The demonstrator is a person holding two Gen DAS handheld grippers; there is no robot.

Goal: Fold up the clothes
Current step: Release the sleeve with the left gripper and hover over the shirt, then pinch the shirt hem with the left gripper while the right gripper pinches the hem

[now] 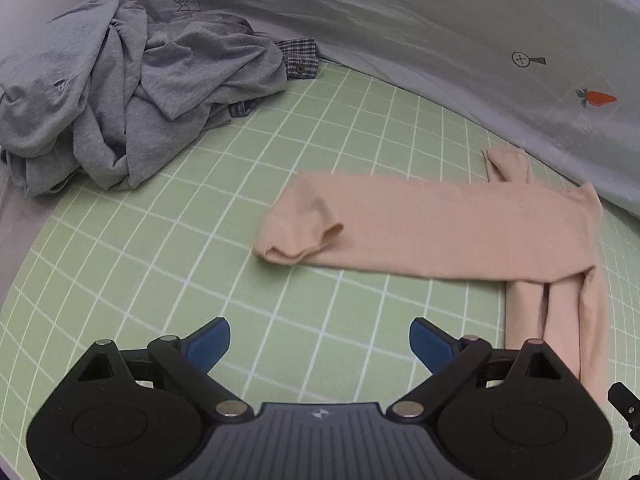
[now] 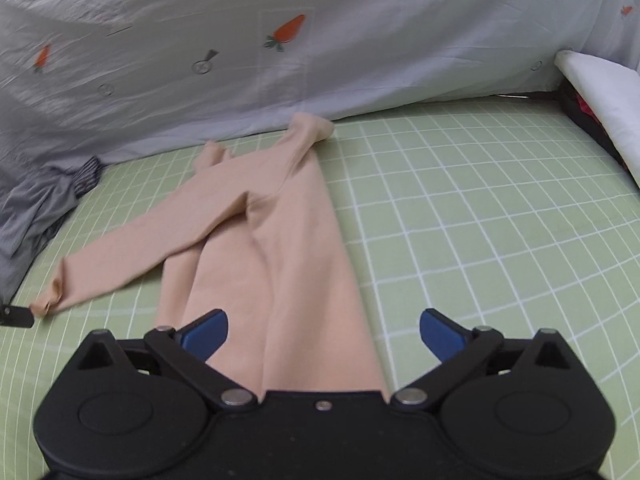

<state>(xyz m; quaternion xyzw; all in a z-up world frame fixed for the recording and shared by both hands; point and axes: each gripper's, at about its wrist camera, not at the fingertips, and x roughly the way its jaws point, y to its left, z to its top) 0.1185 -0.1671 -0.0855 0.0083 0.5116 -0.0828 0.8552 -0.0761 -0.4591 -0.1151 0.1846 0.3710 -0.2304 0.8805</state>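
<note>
A beige long-sleeved garment (image 1: 440, 232) lies flat on the green grid sheet (image 1: 200, 240), one sleeve folded across its body with the cuff toward the left. My left gripper (image 1: 320, 340) hovers open over bare sheet, short of that cuff, with nothing between its blue pads. In the right wrist view the same beige garment (image 2: 288, 248) runs from the far collar down under my right gripper (image 2: 324, 330). The right gripper stands wide open above the garment's near end, and the pads do not press on the cloth.
A crumpled grey garment pile (image 1: 120, 92) with a plaid piece (image 1: 300, 60) lies at the back left. A pale quilt with carrot prints (image 2: 280, 60) borders the far side. Folded white cloth (image 2: 600, 96) sits at the right edge, and grey striped cloth (image 2: 44, 208) at the left.
</note>
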